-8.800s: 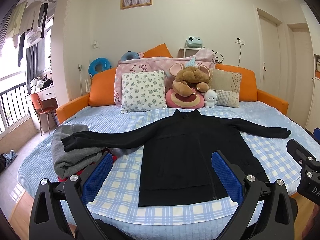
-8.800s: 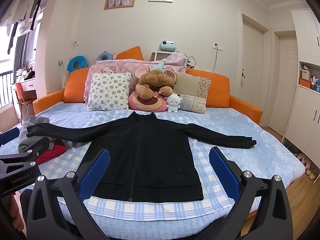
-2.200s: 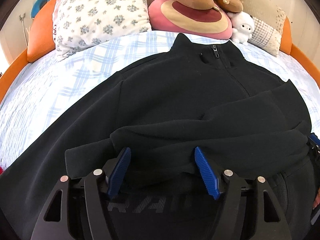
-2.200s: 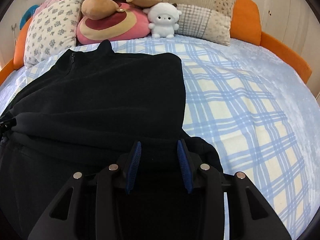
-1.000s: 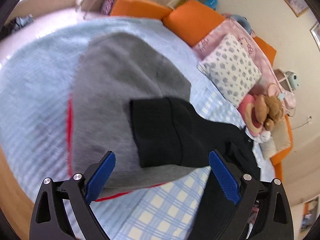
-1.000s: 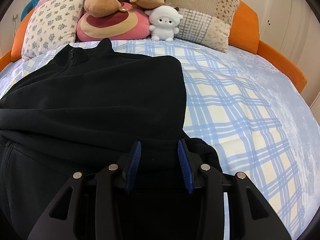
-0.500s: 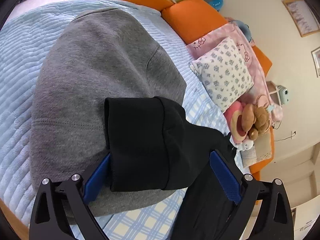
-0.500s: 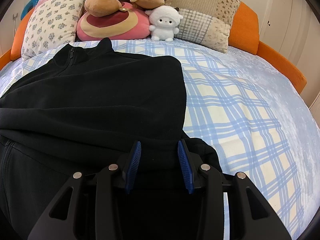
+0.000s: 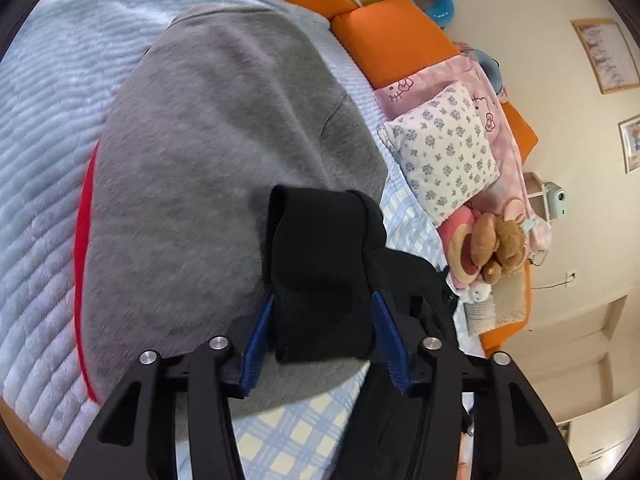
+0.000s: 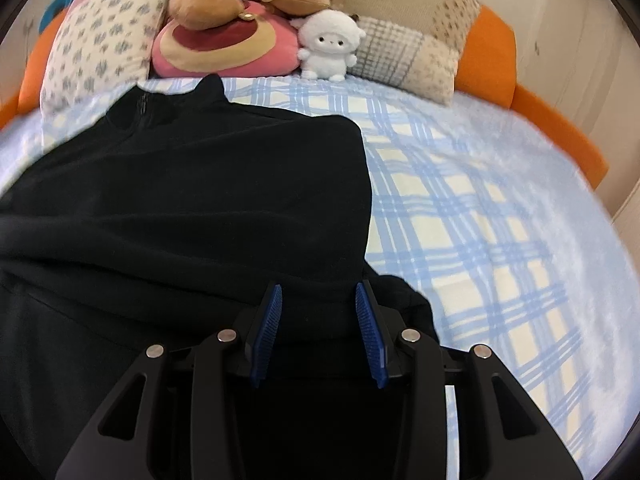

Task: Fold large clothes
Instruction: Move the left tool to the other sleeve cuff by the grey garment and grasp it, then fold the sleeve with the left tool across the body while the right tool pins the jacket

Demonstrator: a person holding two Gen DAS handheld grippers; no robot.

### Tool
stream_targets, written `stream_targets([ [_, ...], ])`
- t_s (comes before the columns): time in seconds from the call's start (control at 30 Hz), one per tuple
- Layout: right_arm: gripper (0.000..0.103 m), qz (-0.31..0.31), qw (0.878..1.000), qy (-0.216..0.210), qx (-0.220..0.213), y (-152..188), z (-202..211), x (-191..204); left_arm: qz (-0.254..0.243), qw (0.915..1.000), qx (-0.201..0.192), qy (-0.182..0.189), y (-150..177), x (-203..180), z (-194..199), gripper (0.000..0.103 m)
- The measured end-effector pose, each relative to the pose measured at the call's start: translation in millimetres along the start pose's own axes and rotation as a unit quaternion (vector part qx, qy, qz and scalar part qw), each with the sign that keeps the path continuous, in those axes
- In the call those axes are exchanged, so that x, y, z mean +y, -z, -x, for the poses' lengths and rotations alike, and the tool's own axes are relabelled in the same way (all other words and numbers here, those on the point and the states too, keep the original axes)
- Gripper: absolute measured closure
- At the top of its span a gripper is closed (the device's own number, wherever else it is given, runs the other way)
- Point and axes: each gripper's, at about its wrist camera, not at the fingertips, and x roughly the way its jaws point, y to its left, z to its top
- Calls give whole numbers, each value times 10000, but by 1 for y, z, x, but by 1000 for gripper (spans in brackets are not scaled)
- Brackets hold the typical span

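a: left wrist view first. what's changed?

b: my left gripper (image 9: 322, 332) has come down over the cuff (image 9: 320, 240) of the black jacket's (image 10: 192, 200) outstretched sleeve, which lies across the grey garment (image 9: 208, 160) at the edge of the bed (image 9: 36, 120). half a second ago my blue pads stood wide on either side of it; they have just been closing, and now they sit right against the cuff's two edges. i read that as clamped on the cuff, though the squeeze looks light.

a: so what does that mean for the fold?

b: i'd say this sleeve is the next part to bring in. it can be lifted off the grey pile and laid across the body.

a: and the right wrist view?

b: nothing has changed there. my right gripper (image 10: 318, 324) stays partly closed, pinching a thick roll of the jacket's fabric near its right edge. the body lies flat on the checked sheet (image 10: 460, 220), collar towards the pillows (image 10: 96, 44), the right side already folded in.

a: risk?

b: the cuff could slip.
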Motion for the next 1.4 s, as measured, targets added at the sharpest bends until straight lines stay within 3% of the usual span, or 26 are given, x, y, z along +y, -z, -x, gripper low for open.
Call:
stream_targets([
  [0.1,64,-20,10000,-78,-25,2,-1,-2,26,9999,-54,139,16,-3,16,17],
  [0.17,64,43,10000,22,-60,3,-1,2,-77,9998,-131,120,24,-12,19,11],
  [0.33,64,43,9999,65,-111,5,0,4,70,9997,8,245,24,-18,-6,11],
  [0.47,64,-29,9999,-37,-107,5,-1,1,210,9991,-339,143,20,-18,-15,11],
  [0.53,64,-19,9999,-20,-110,5,-1,1,430,9970,-623,159,20,-14,-13,16],
  [0.7,64,220,9997,32,-22,1,-2,6,305,9964,-711,-345,24,-18,-4,63],
  [0.8,64,374,9992,137,77,-4,-1,11,238,9975,-580,-325,20,-14,-2,63],
  [0.9,64,236,9997,-53,92,-7,4,15,432,9976,-502,-222,17,-9,-4,54],
  [1.1,64,264,9988,-402,-25,-3,14,33,475,9934,-1039,-63,24,-23,1,50],
  [1.2,64,118,9960,-871,-161,-3,27,44,526,9885,-1392,-278,25,-25,-4,51],
  [1.23,64,137,9946,-1003,-227,-3,33,51,507,9870,-1472,-391,25,-25,-8,52],
  [1.4,62,387,9824,-1768,-471,-13,69,106,451,9823,-1616,-836,27,-24,-20,75],
])
